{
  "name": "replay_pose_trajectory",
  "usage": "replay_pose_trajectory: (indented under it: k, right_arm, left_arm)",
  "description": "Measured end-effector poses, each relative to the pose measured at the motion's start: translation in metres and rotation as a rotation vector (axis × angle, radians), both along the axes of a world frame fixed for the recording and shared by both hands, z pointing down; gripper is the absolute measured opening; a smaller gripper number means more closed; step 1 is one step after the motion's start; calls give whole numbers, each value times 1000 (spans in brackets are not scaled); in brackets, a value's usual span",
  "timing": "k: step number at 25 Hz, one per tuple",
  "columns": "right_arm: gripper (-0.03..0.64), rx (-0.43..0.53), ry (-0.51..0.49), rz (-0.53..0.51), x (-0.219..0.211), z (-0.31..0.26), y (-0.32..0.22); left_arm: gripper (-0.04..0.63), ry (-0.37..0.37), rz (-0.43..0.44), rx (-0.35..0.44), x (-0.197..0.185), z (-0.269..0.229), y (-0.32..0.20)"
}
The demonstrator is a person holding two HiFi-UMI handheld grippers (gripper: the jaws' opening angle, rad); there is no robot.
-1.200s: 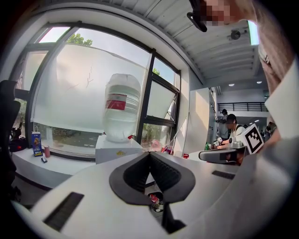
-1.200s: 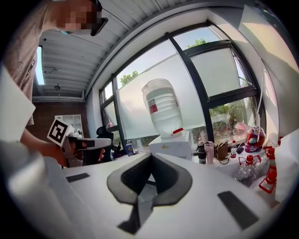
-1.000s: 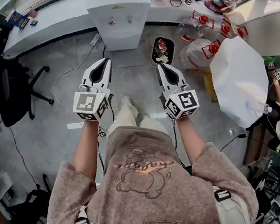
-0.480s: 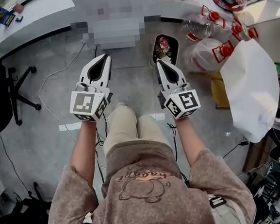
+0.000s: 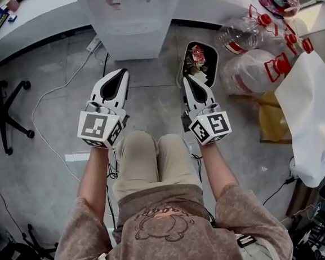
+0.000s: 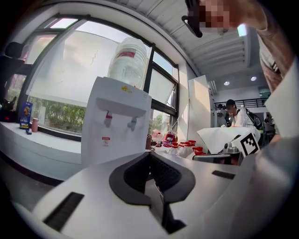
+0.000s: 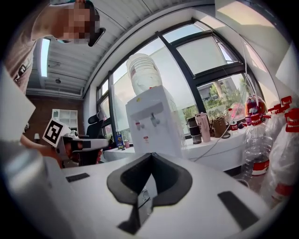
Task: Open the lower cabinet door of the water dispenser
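1. Standing against the curved white bench [image 5: 34,22], the water dispenser [image 5: 133,16] faces the person, well ahead of both grippers.
2. Its lower cabinet door [image 5: 135,44] looks closed in the head view, with neither gripper touching it.
3. The left gripper [image 5: 124,72] is held out over the grey floor [image 5: 58,164], pointing at the dispenser. Its jaws are clenched tip to tip with nothing between them.
4. The right gripper [image 5: 185,78] points the same way beside it. Its jaws are likewise pressed together and empty.
5. A small bin [image 5: 199,61] holding rubbish stands on the floor just beyond the right gripper's tip, right of the dispenser.
6. Clear water bottles [image 5: 244,34] with red caps lie further right.
7. A large bottle [image 6: 131,58] sits upside down on top of the dispenser.
8. A white cable [image 5: 52,102] trails across the floor on the left, near an office chair [image 5: 5,112].
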State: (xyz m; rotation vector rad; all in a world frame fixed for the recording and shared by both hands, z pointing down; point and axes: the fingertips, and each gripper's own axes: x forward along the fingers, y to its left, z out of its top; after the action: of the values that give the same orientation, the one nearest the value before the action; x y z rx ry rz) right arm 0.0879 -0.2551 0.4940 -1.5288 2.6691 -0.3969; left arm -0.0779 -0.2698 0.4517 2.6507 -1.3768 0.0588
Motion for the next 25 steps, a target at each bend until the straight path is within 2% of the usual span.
replay_pose_trajectory:
  k: [10,20,22,25]
  right_arm:
    - [6,50,0,-57,0,85,-3]
    - [-3,76,-25,-84,-4,105,4]
    - [65,70,-27,-106,-5,106,8]
    - [126,71,-33,-135,-9,107,12]
  left_arm:
    - [17,11,-5,20,13,85,-4]
    - [17,-8,-22,40,11,103,3]
    - [17,-6,-18,40,16,103,6]
    - [17,-8,-14,43,19,102,10]
